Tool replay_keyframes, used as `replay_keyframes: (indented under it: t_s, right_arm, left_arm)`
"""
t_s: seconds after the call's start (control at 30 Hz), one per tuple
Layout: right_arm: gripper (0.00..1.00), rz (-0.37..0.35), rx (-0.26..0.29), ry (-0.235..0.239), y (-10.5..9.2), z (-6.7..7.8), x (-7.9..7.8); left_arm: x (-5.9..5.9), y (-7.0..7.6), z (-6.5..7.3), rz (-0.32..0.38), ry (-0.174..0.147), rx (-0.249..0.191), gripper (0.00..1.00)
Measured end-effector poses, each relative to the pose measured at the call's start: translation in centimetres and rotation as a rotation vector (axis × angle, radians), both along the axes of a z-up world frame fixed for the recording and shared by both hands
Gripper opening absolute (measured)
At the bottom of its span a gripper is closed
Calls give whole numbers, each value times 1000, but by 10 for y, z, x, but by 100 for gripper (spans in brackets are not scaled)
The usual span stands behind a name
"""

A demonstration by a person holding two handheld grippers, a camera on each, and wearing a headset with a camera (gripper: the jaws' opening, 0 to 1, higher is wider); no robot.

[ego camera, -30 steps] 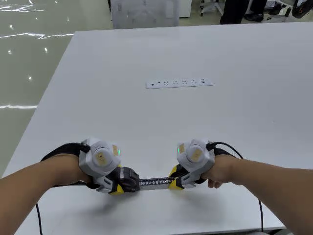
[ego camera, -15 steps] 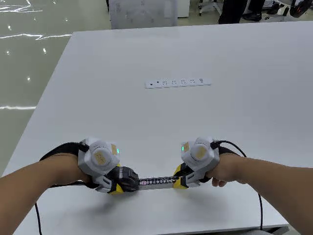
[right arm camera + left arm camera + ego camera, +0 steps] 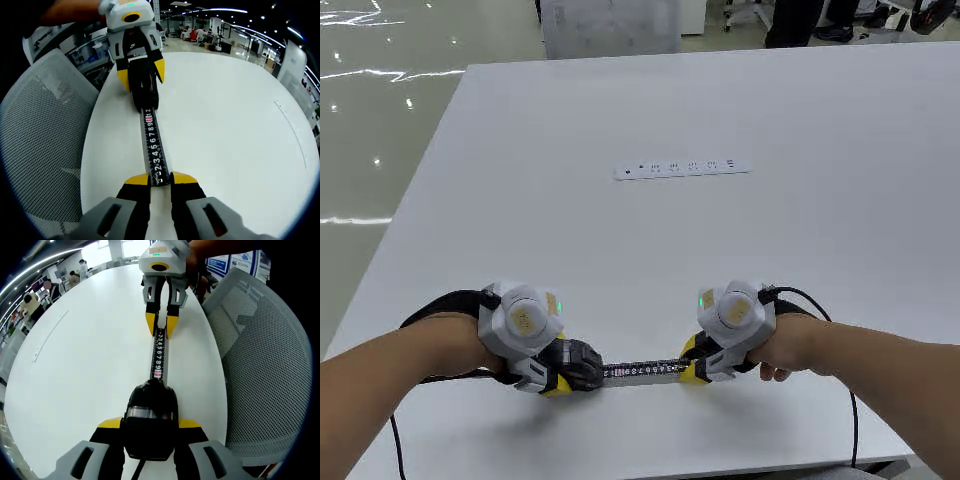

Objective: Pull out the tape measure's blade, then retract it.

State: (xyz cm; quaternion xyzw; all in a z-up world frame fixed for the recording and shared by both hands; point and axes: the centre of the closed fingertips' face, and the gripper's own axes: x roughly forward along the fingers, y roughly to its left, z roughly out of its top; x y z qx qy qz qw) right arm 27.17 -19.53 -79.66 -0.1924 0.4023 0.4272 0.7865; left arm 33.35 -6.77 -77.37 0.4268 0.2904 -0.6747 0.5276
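Setting: open-plan office or lab hall. Large white worktable (image 3: 620, 100), grey mesh office chair (image 3: 265, 365), glossy pale floor (image 3: 380, 110), ceiling strip lights (image 3: 231, 10).

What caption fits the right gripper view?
Right gripper pinches the blade end; left gripper grips the case, over a white table.

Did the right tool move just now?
Yes. The right tool slid rightward, pulling the blade further from the tape measure case, judged against the power strip.
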Motion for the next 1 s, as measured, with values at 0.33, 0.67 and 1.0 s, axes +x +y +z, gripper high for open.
replay_keyframes:
  t_s: [0.33, 0.67, 1.0]
  right_arm:
    - [13, -5, 0, 2, -7, -1, -3]
    - [13, -5, -7, 1, -13, -1, -7]
    - [13, -6, -6, -1, -17, -1, -9]
  left_arm:
    - [0, 0, 0, 1, 1, 1, 34]
    - [0, 0, -1, 1, 3, 2, 35]
    - [0, 0, -1, 1, 3, 2, 35]
